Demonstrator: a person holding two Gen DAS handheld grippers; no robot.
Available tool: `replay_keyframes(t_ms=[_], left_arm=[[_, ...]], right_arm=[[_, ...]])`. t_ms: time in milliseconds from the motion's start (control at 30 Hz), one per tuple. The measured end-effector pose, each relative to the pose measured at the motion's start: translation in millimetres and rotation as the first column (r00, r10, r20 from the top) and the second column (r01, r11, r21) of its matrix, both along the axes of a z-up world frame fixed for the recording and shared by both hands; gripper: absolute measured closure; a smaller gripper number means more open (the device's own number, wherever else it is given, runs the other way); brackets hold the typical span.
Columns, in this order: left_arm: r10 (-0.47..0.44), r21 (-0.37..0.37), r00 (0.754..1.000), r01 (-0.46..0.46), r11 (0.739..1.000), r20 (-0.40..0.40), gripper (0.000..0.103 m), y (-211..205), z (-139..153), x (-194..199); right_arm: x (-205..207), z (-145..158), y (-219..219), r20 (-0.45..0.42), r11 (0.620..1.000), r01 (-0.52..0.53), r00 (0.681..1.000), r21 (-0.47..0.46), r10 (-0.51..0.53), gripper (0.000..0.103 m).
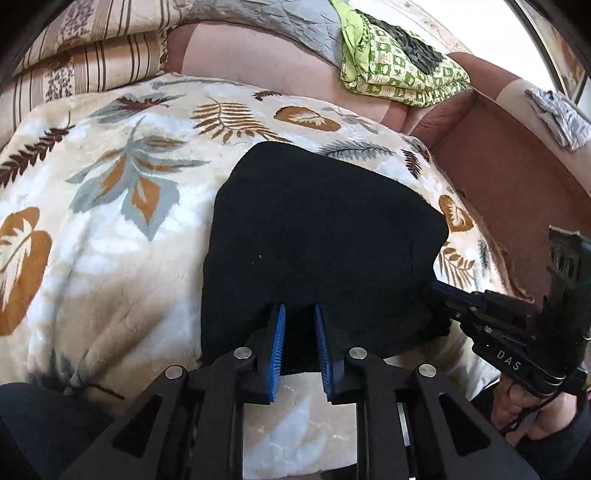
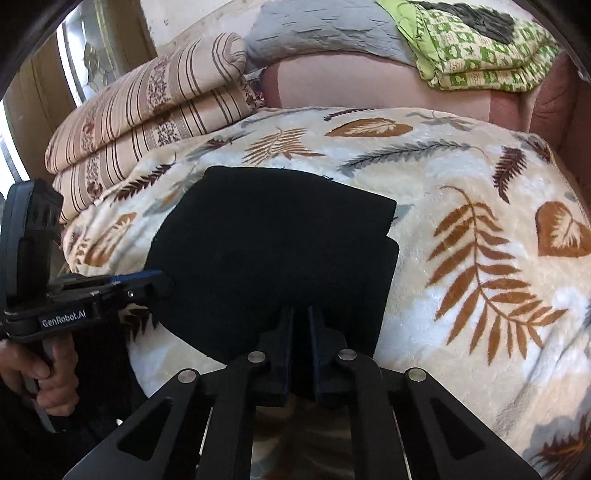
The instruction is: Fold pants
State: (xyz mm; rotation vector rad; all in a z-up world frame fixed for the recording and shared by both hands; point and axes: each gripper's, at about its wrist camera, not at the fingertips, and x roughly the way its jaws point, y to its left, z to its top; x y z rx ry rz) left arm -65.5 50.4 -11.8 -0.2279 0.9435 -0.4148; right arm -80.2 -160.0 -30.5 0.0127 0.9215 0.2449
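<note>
The black pants (image 1: pixel 317 236) lie folded into a compact block on the leaf-patterned blanket (image 1: pixel 110 229); they also show in the right wrist view (image 2: pixel 273 243). My left gripper (image 1: pixel 300 314) has its blue pads narrowly apart over the near edge of the pants. My right gripper (image 2: pixel 301 314) stands the same way at the near edge, a narrow gap between its fingers. Whether cloth is pinched in either is hidden by the dark fabric. The right gripper also shows in the left wrist view (image 1: pixel 439 288), at the pants' right edge. The left gripper shows in the right wrist view (image 2: pixel 155 278).
A striped folded quilt (image 2: pixel 147 122) lies at the back left. A green patterned cloth (image 1: pixel 399 70) and a grey quilt (image 2: pixel 317 33) lie on the pink sofa back (image 1: pixel 258 55). A brown armrest (image 1: pixel 517 184) is on the right.
</note>
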Motion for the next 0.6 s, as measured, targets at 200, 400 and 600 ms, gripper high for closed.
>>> replay_keyframes(t_ms=[200, 400, 600], left_arm=[[0.004, 0.026, 1.000, -0.004, 1.000, 0.019, 0.080, -6, -3, 0], [0.004, 0.032, 1.000, -0.004, 0.999, 0.026, 0.079, -5, -3, -2], [-0.001, 0.031, 1.000, 0.000, 1.000, 0.026, 0.079, -4, -4, -1]], right_arm=[[0, 0, 0, 0.005, 1.000, -0.001, 1.000, -0.007, 0.001, 0.097], [-4, -2, 8, 0.042, 0.997, -0.019, 0.999, -0.070, 0.022, 0.097], [-8, -4, 17, 0.105, 0.990, -0.028, 0.994, -0.136, 0.043, 0.097]])
